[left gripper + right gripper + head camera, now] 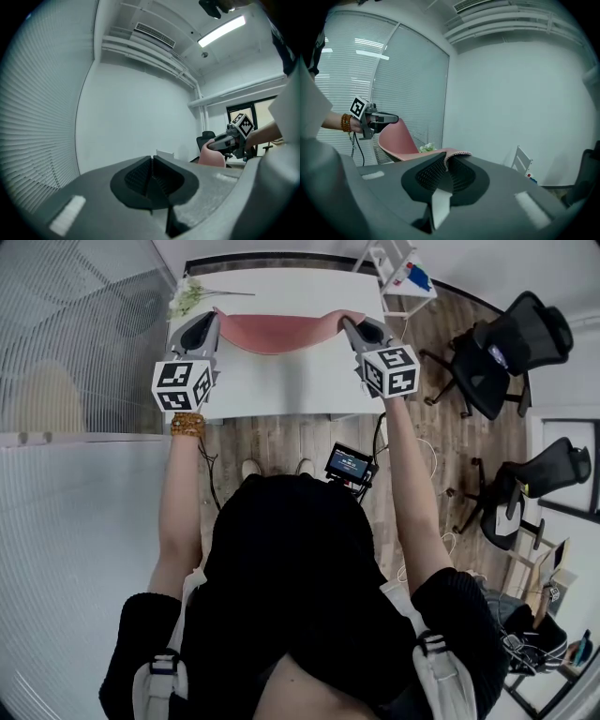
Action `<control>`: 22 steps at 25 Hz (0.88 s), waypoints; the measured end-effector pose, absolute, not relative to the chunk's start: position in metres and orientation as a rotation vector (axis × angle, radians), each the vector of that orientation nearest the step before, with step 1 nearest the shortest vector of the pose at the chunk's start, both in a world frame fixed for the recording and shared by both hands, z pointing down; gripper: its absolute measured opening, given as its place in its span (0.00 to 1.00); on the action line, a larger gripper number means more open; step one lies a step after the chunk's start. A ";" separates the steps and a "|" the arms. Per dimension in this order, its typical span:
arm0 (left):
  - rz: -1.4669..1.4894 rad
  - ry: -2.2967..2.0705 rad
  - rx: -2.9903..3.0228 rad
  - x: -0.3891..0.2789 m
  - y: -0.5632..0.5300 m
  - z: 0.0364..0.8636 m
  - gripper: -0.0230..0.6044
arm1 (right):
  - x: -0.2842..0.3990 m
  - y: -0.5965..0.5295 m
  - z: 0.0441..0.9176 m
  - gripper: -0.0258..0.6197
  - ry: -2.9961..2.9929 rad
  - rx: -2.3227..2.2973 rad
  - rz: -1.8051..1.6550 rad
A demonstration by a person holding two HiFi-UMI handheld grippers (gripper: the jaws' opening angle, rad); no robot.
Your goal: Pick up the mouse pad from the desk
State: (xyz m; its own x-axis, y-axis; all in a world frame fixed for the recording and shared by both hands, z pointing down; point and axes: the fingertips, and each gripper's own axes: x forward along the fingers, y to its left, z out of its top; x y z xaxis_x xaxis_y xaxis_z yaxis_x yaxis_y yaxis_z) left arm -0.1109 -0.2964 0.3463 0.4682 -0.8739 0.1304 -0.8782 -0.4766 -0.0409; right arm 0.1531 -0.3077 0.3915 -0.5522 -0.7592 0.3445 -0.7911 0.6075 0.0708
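My left gripper and right gripper each pinch an end of the mouse pad (pink, sagging) above the desk

White flowers lie at the far left corner of the desk. A white rack stands by its far right corner. One black chair stands on the wood floor to the right, a second chair nearer. Blinds line the left side.

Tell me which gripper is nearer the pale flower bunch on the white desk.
Left. The left gripper clamps the pink mouse pad right beside the pale flower bunch; the right gripper clamps its opposite end, farther away.
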 end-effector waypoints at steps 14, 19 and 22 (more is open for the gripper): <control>0.157 -1.610 2.734 -0.106 -0.285 0.316 0.07 | 0.164 -0.294 0.355 0.11 -2.516 1.309 0.042; 0.126 -1.628 2.758 -0.104 -0.280 0.299 0.06 | 0.167 -0.292 0.340 0.11 -2.527 1.334 0.004; 0.100 -1.654 2.766 -0.105 -0.277 0.287 0.06 | 0.166 -0.290 0.330 0.11 -2.525 1.340 -0.039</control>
State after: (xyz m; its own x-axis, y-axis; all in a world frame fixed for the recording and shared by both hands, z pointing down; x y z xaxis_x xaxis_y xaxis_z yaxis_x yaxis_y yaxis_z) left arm -0.1050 -0.2772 0.2869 0.4725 -0.8812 0.0106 -0.8761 -0.4710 -0.1029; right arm 0.1663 -0.2899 0.3298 -0.5297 -0.8154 0.2335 -0.8078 0.5689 0.1542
